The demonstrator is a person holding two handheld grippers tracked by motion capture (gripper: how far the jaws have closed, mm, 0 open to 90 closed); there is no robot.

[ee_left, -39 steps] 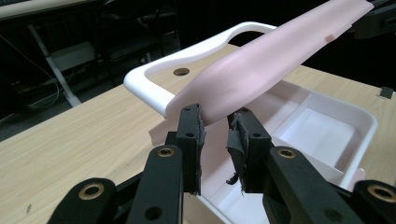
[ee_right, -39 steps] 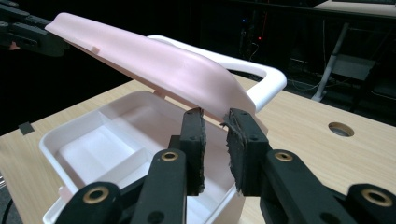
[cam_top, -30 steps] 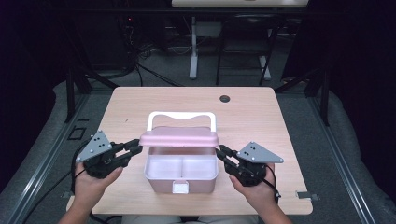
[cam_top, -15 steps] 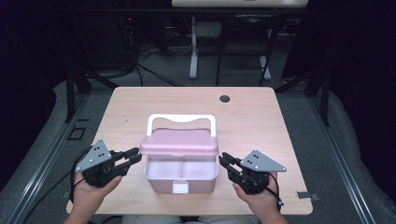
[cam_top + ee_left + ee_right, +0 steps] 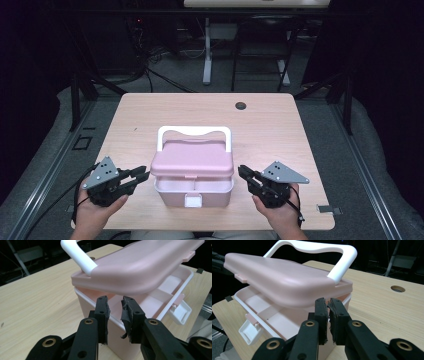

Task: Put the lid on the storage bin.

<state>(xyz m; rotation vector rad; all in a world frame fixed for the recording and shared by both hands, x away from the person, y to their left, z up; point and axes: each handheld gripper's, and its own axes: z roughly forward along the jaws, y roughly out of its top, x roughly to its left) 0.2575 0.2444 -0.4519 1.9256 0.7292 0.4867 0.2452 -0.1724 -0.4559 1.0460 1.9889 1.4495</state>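
While the pink box [image 5: 192, 180] sits mid-worktop [image 5: 280, 125] with its lid [image 5: 193, 159] ajar, light, stiff, slick plastic is judged, best taken at the lid edge; left claw [image 5: 141, 176] is seen slightly parted, right claw [image 5: 243, 172] nearly closed, both empty.

Pink plastic on pale wood

The box [image 5: 192, 187] looks like smooth pink plastic with a soft satin sheen, its lid [image 5: 192, 160] the same; the handle [image 5: 194, 133] and front latch [image 5: 193, 201] are glossier white plastic; the bench [image 5: 270, 135] has a matt, light wood-grain top; each tool, left [image 5: 115, 315] and right [image 5: 328, 316], is matt black plastic with brass-coloured rivets, its pads [image 5: 125, 315] rough, frayed black rubber; the plates [image 5: 280, 172] on top seem dull grey metal.
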